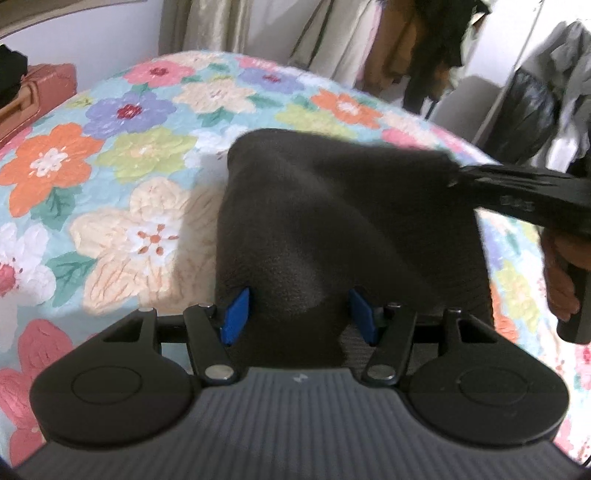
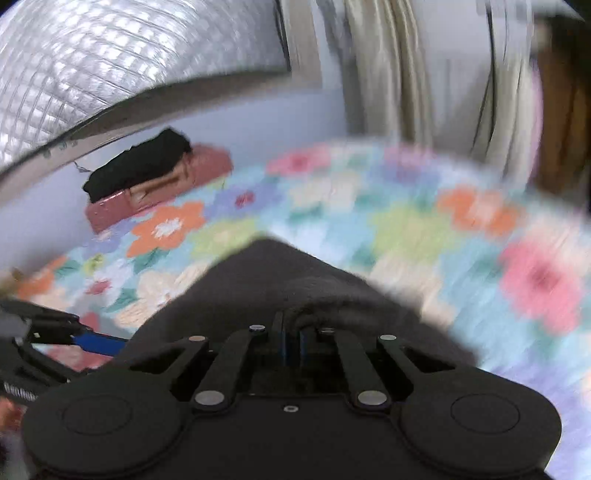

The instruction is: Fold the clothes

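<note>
Across the bed, a quilted floral bedspread (image 1: 122, 155) is lying flat, its puffy stitched surface printed with large orange, purple, cream and pink blossoms on pale blue. On its middle, a dark grey garment (image 1: 317, 206) of soft, fuzzy knit is resting in a rumpled mound, one corner being drawn up toward the right into a taut ridge. Behind the bed, beige curtains (image 1: 210, 26) are hanging in glossy folds beside several hung clothes (image 1: 417, 48), and a black bag (image 1: 524, 110) is sitting at the far right. At the far left edge, a reddish-brown rectangular box (image 2: 155, 188) is lying with a black cloth (image 2: 136, 162) on top. The left gripper (image 1: 299, 314) is straddling a bunched hump of the garment, its blue pads (image 1: 236, 314) standing half spread against the fabric on both sides. The right gripper (image 2: 291, 339) is pinching a fold of the same garment, jaws pressed nearly together; its view is blurring heavily.
</note>
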